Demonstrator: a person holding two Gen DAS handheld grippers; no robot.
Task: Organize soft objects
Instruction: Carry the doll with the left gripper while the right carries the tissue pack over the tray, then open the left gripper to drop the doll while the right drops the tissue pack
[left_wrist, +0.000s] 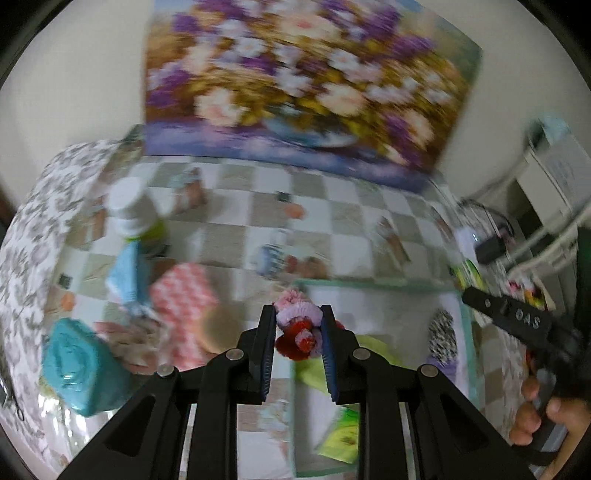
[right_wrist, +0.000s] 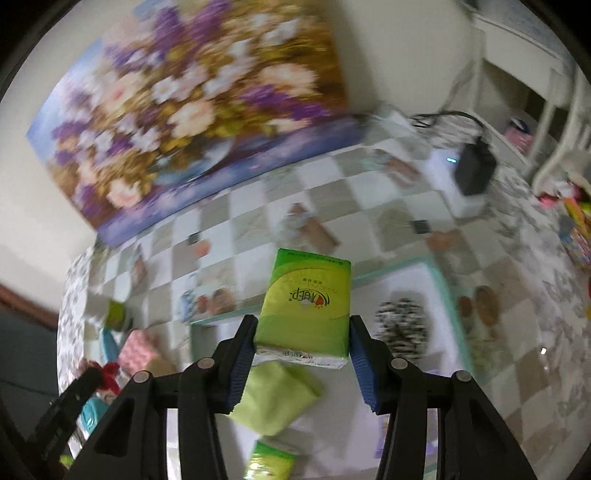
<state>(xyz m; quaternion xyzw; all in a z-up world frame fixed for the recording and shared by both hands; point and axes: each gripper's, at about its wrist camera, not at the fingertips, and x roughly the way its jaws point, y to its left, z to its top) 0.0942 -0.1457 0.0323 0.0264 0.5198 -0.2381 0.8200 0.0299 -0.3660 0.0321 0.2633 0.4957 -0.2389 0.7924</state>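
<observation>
My left gripper (left_wrist: 299, 314) is shut on a fluffy pink, lilac and red soft toy (left_wrist: 297, 328), held above the left edge of a white tray with a teal rim (left_wrist: 369, 283). In the right wrist view my right gripper (right_wrist: 303, 321) is shut on a green tissue pack (right_wrist: 306, 302), which hangs over the same tray (right_wrist: 439, 280). Inside the tray lie a green cloth (right_wrist: 277, 398), a second green tissue pack (right_wrist: 271, 458) and a black-and-white patterned soft piece (right_wrist: 402, 325). Both views are blurred by motion.
Left of the tray on the checked tablecloth lie a rolled teal towel (left_wrist: 77, 369), a pink checked pack (left_wrist: 184, 295), a blue cloth (left_wrist: 127, 277) and a white-capped bottle (left_wrist: 129, 210). A large flower picture (left_wrist: 295, 81) leans on the back wall. A black adapter (right_wrist: 474, 170) sits far right.
</observation>
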